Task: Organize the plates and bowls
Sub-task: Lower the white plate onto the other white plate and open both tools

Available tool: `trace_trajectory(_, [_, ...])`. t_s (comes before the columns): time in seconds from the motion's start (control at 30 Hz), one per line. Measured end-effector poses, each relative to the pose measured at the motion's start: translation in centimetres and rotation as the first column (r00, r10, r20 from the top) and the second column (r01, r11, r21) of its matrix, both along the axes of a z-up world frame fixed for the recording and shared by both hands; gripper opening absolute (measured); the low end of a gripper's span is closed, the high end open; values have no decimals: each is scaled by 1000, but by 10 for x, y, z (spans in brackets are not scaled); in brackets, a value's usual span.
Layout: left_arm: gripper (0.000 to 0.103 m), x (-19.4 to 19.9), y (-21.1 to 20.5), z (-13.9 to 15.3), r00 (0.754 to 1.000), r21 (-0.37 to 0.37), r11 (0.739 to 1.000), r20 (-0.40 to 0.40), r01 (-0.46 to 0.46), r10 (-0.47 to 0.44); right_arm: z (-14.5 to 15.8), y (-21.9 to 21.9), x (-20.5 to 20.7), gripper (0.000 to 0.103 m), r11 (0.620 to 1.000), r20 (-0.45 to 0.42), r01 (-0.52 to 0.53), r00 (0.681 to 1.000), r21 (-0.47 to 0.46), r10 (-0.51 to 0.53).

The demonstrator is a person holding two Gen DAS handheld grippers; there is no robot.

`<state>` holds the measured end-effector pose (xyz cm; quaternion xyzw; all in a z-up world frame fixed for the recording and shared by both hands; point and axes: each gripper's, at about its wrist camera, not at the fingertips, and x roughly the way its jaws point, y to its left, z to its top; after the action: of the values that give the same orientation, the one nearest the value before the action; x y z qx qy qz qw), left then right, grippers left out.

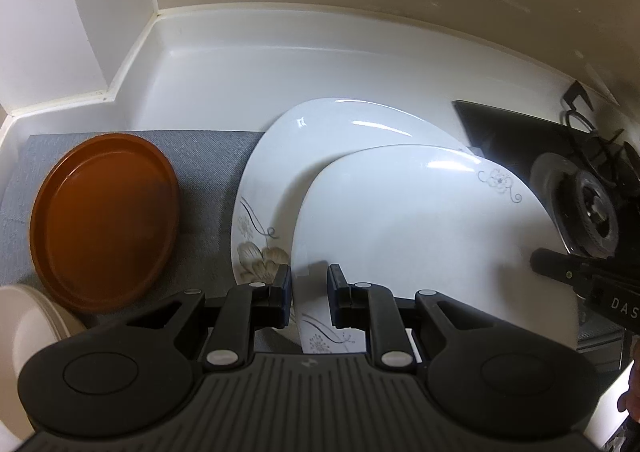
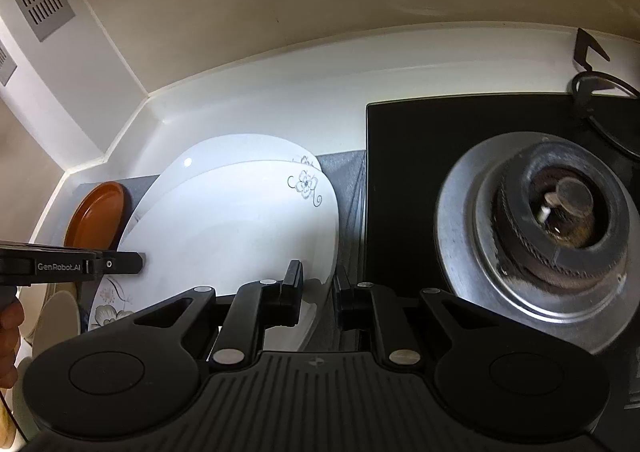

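Both pairs of fingers clamp opposite edges of the upper white plate (image 1: pixel 420 228), left gripper (image 1: pixel 309 286) on its left rim, right gripper (image 2: pixel 319 284) on its right, above a second white plate (image 1: pixel 276 172) on the grey mat (image 1: pixel 208 172); a brown plate (image 1: pixel 104 220) lies beside, bench-top stove burner (image 2: pixel 560 212) right

Left hand-held gripper (image 1: pixel 309 284) pointed steeply down, jaws nearly closed, narrow gap between the pads, clamped on the near-left rim of the upper white plate (image 1: pixel 420 236). Right hand-held gripper (image 2: pixel 318 286) also angled down, jaws close together with a slim gap, pinching the same plate's right rim. In the right wrist view the left one's finger came in level from the left edge, with part of the person's hand (image 2: pixel 9 344) wrapped on its grip below.
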<state>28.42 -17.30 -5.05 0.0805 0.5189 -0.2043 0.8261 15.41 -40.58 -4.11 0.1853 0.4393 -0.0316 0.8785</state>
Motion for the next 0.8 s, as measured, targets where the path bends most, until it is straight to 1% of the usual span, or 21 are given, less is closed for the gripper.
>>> trace_trajectory(0.2, [20,11,-3,-3,1000,31,1000,24,4,-4,0,8,14,16,999,-7,-9,1000,-44,9])
trace_trajectory(0.5, [19,22,-3,-3,999,38,999,51,-4,2,-10,12,23,17,999,-24,24,999,-30,-25])
trace_trajectory(0.63, [19,26,-6,-2,997,44,999,73,-21,18,-15,20,22,20,997,-4,44,999,-57,-44])
trace_trajectory(0.77, [22,28,-7,-1,996,49,998,88,-30,26,-19,28,22,21,995,18,60,998,-80,-59])
trace_trajectory(0.8, [25,27,-7,0,996,45,998,88,-31,27,-20,30,23,22,994,21,67,998,-81,-65])
